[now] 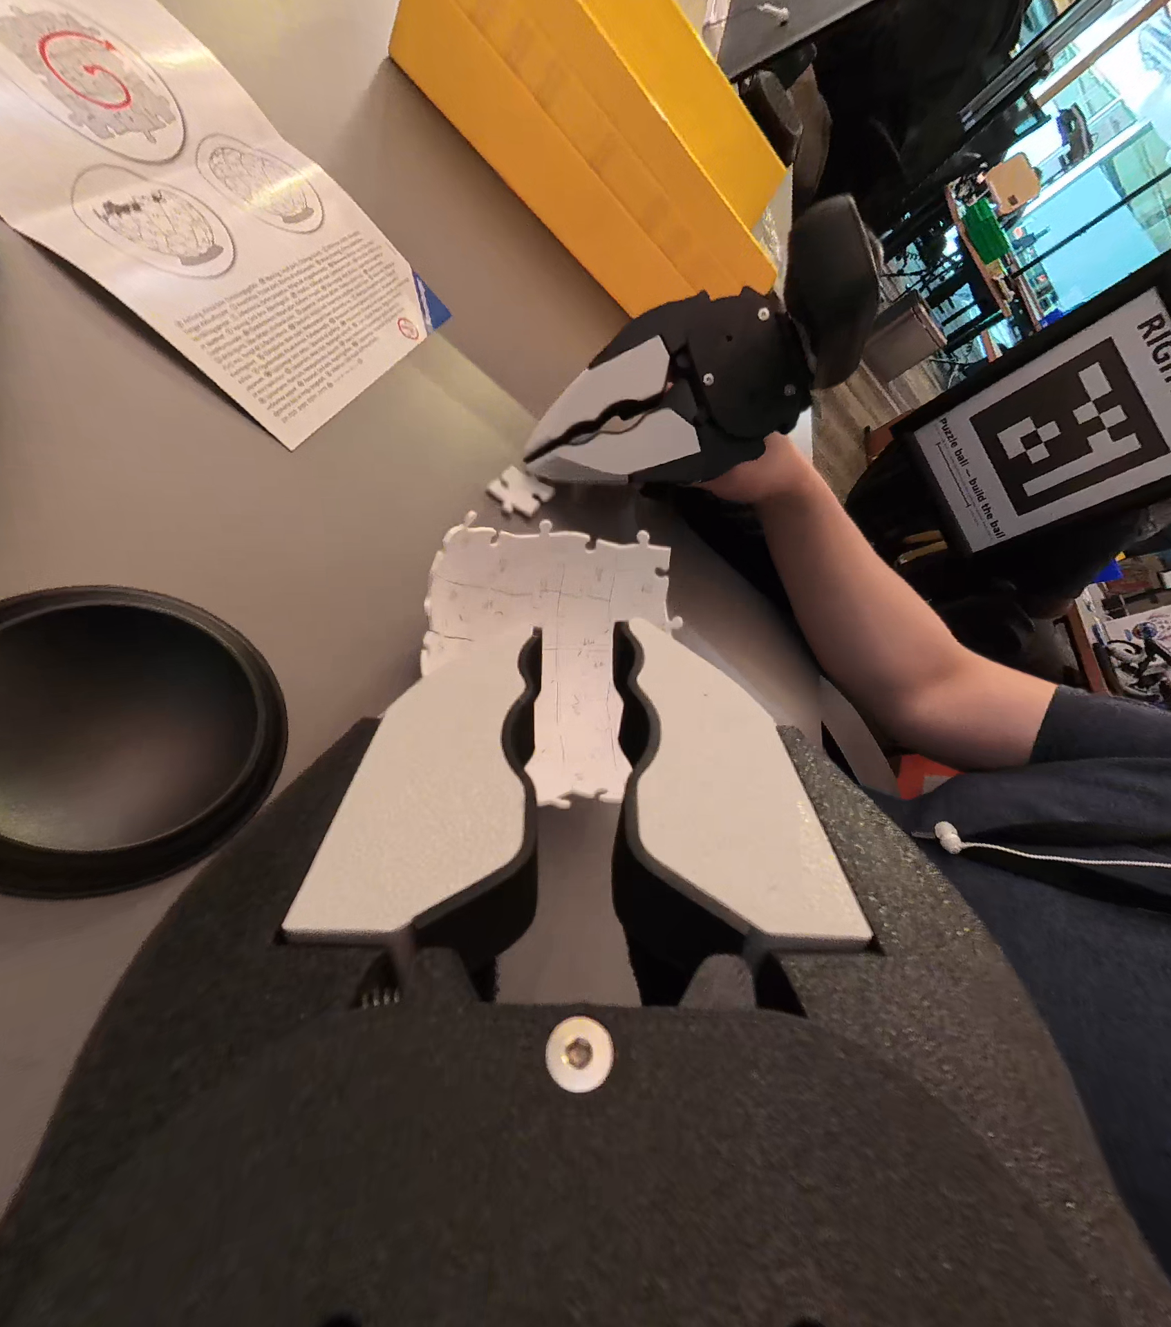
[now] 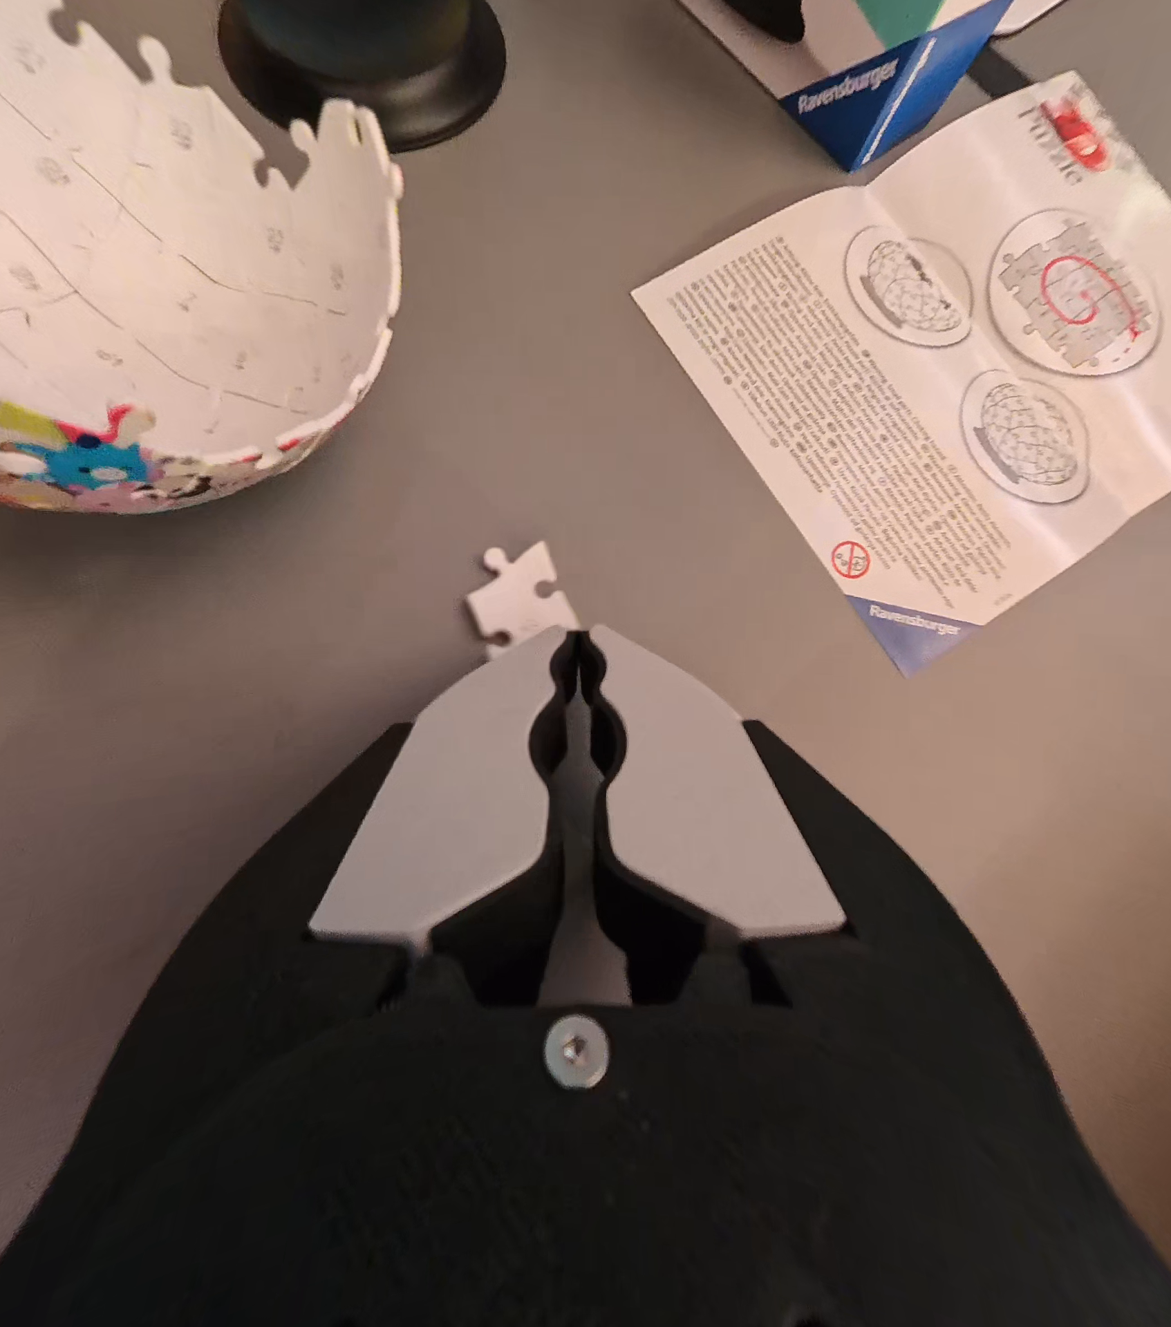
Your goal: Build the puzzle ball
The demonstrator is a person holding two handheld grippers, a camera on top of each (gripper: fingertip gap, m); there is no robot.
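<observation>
Grey table (image 2: 568,373). Lying on it: loose white puzzle piece (image 2: 518,592) mid-surface; unfolded instruction leaflet (image 2: 927,388); blue box (image 2: 870,93) just beyond the leaflet; yellow box (image 1: 590,143) at the far edge; black round stand (image 1: 87,739); part-built ball shell (image 2: 137,287) near it.

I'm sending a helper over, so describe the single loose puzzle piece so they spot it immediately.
On the grey table, find the half-built puzzle ball and the instruction leaflet. Between them, nearer you, the loose piece lies flat at the right claw tips: white, unattached.
</observation>
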